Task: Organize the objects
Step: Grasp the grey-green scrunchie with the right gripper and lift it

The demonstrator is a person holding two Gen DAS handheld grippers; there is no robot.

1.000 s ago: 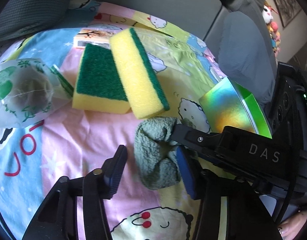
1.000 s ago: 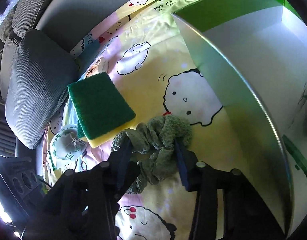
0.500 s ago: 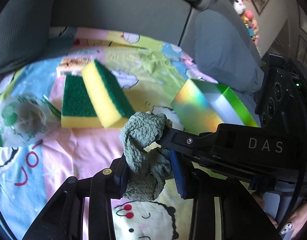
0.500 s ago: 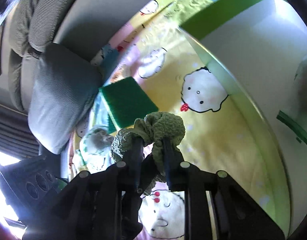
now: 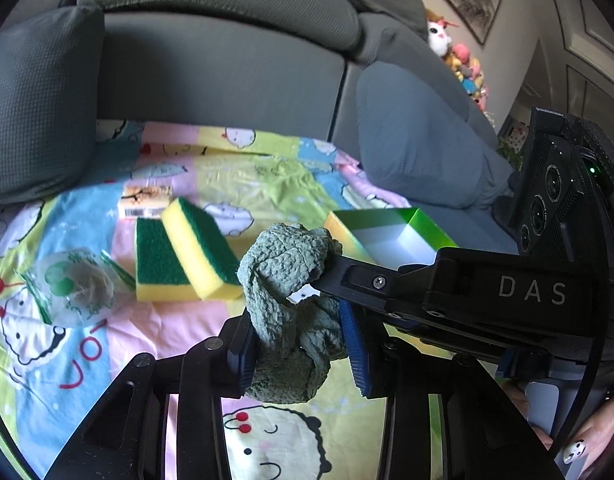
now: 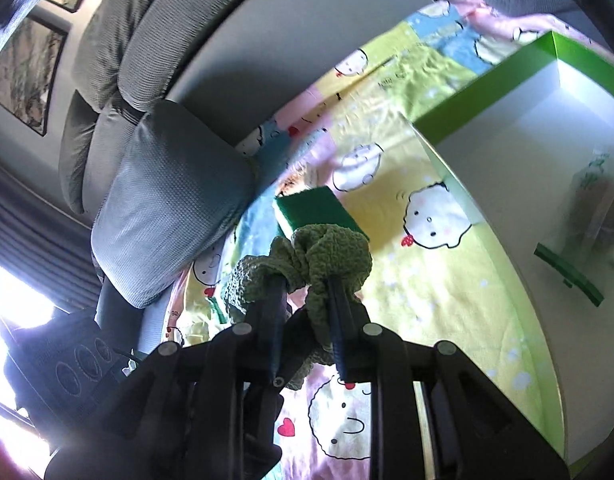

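Observation:
A crumpled grey-green cloth [image 5: 291,304] is held above the cartoon-print sheet [image 5: 147,320]. My left gripper [image 5: 297,340] is shut on its lower part. My right gripper [image 6: 307,304] is shut on its upper part [image 6: 327,256]; that gripper's black body reaches in from the right in the left wrist view [image 5: 467,296]. An open green box [image 5: 391,236] with a white inside stands behind the cloth. In the right wrist view the box [image 6: 487,120] holds a clear packet with a green strip [image 6: 587,232].
Two yellow-and-green sponges [image 5: 187,256] lean together on the sheet, left of the cloth. A clear wrapped packet [image 5: 75,284] lies further left. A small barcoded packet [image 5: 145,204] lies behind the sponges. Grey sofa cushions [image 5: 39,100] ring the sheet.
Both grippers closed on the cloth and raised it off the sheet. The view has risen and pulled back, and the box now shows its open inside.

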